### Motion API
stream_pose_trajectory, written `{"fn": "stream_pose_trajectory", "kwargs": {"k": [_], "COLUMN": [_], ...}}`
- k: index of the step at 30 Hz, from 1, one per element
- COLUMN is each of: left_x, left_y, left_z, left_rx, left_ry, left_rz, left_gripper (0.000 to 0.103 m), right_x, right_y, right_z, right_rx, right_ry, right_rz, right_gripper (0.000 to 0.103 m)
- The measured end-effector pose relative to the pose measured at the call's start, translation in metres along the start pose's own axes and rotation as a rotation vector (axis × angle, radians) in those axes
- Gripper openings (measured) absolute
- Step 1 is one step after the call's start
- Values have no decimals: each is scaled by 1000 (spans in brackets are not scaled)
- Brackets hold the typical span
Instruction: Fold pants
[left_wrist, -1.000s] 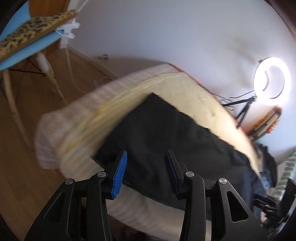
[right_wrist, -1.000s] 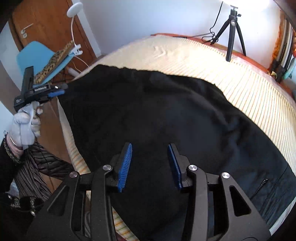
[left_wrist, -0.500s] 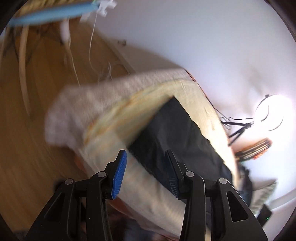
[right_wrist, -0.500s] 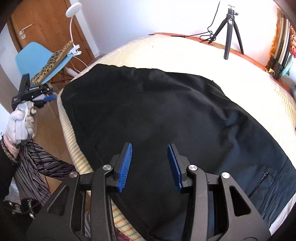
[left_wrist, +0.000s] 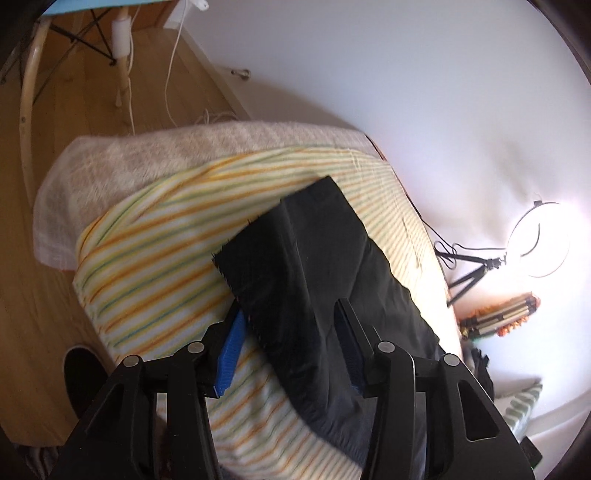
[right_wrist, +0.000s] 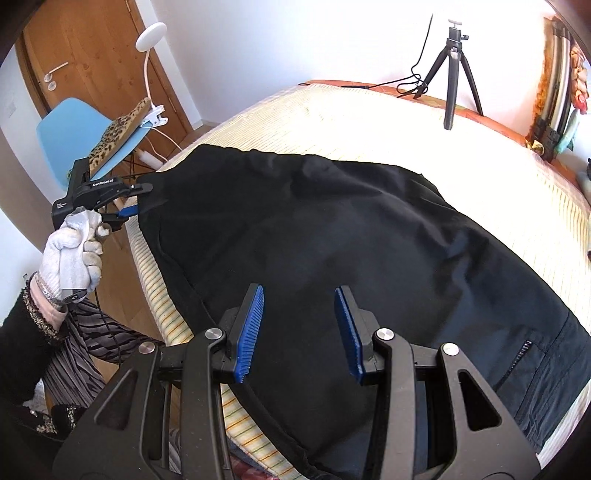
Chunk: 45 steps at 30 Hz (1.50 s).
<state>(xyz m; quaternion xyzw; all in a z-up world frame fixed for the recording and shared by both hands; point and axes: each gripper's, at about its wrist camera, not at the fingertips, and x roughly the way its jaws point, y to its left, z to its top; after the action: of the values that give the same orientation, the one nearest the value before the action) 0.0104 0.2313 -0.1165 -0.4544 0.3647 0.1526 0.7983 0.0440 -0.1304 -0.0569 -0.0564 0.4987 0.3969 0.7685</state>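
Black pants (right_wrist: 332, 240) lie spread across the striped bed sheet (right_wrist: 369, 122), legs toward the left and waist with a zip pocket at the right. In the left wrist view the leg hem (left_wrist: 280, 236) reaches in between the fingers of my left gripper (left_wrist: 291, 350). Its jaws are opening and the pads stand clear of the thin cloth. The right wrist view shows that gripper (right_wrist: 135, 201) straddling the hem corner, held by a gloved hand (right_wrist: 74, 240). My right gripper (right_wrist: 299, 332) hovers open over the middle of the pants, with nothing pinched.
A blue chair (right_wrist: 74, 129) carrying a leopard-print item and a clip lamp (right_wrist: 149, 37) stands left of the bed by a wooden door. A tripod (right_wrist: 452, 74) rests on the far edge. A beige blanket (left_wrist: 129, 158) hangs off the bed corner; a ring light (left_wrist: 539, 240) glows at the right.
The left gripper has rolled and come down at the bed corner, so the leg hem now sits between its fingers, which stand wider apart. The right gripper has hardly moved.
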Motion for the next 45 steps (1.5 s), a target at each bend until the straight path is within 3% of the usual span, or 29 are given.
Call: {"fn": "stream_pose_trajectory", "kwargs": {"k": [3,4,5,10,17,22,26,32,35,38,42,45], "left_x": [6,8,11,12,-4,-2,7,5,4,-2,-14,-13], "left_y": [-10,-13,-16,-26,-93,-135,-143,-150,-154,-155,-154,-150], "left_z": [1,1,1,-2,-34,-87,-120,-155,-163,-166,-178,-177], "left_rx": [49,77,108,177,505,756,826,947,1004,1034,1139,1162], "left_ry": [-24,-41,-56,-94,-140,-60,23,76,89,88,42,30], "left_rz": [30,63,92,84,40,-7,-45,-60,-61,-48,-6,29], "left_gripper": [41,32,12,8,7,7,7,7,8,24,44,50], "right_x": [-1,0,0,2,2,4,12,35,50,71,93,101], "right_y": [-1,-1,-1,-1,-11,-24,-35,-45,-35,-24,-17,-17], "right_z": [1,1,1,1,6,12,16,29,39,50,55,54], "right_rx": [3,2,1,3,50,122,205,339,341,350,370,391], "right_ry": [-3,-2,0,4,-10,-21,-19,8,29,61,101,114], "right_rz": [0,0,0,-2,1,39,112,253,304,349,341,353], "right_gripper": [42,42,42,42,42,42,46,50,50,50,50,50]}}
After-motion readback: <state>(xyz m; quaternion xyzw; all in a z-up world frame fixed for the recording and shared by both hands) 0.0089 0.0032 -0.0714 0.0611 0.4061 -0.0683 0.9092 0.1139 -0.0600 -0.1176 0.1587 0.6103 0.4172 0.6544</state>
